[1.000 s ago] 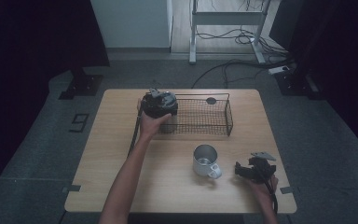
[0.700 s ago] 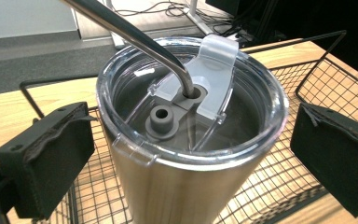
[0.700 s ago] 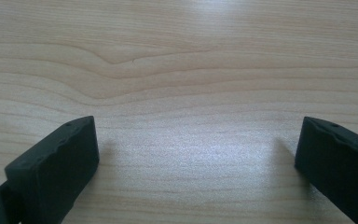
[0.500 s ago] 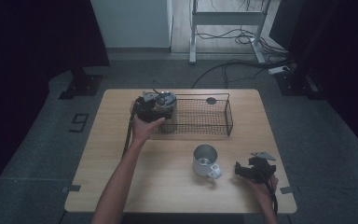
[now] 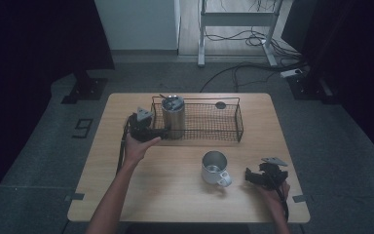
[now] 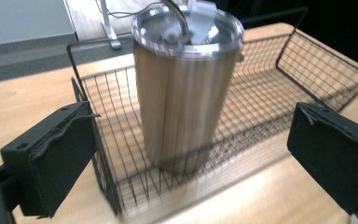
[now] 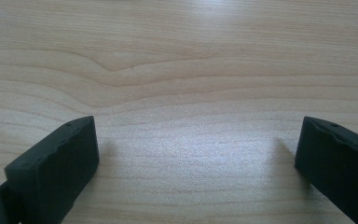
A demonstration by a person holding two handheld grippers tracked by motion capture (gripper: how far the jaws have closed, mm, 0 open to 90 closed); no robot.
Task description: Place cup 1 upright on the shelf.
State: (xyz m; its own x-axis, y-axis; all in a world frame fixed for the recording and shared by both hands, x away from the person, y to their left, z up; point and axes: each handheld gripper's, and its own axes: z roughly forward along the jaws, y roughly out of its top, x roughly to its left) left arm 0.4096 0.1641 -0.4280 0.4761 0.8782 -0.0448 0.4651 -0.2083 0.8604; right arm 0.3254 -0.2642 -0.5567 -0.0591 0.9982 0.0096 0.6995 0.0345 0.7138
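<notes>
The left claw [image 5: 161, 132] has its jaws spread wide, though they have just been closing a little, and nothing is pinched between them. In the left gripper view the steel tumbler [image 6: 186, 88] stands past the pads, inside the near-left corner of the wire basket [image 6: 307, 70], with the basket's end wall between pads and cup. The tumbler stands upright with its lid on, likely set in that corner so the rest of the basket is free for more things. In the high view the left claw sits just outside the basket's left end, near the tumbler [image 5: 173, 116] but apart from it.

The right claw [image 5: 252, 176] rests low on the table [image 5: 126, 195] near its front right corner, jaws spread, with bare wood grain between them in the right gripper view. It looks parked, waiting its turn. The metal mug [image 5: 215, 168] stands just to its left, handle turned toward the front edge, well apart from the basket [image 5: 214, 127].

A small dark round thing [image 5: 220, 105] lies at the basket's far side; what it is cannot be made out. The tumbler is blurred in the left gripper view, and details on the lid are hard to read.
</notes>
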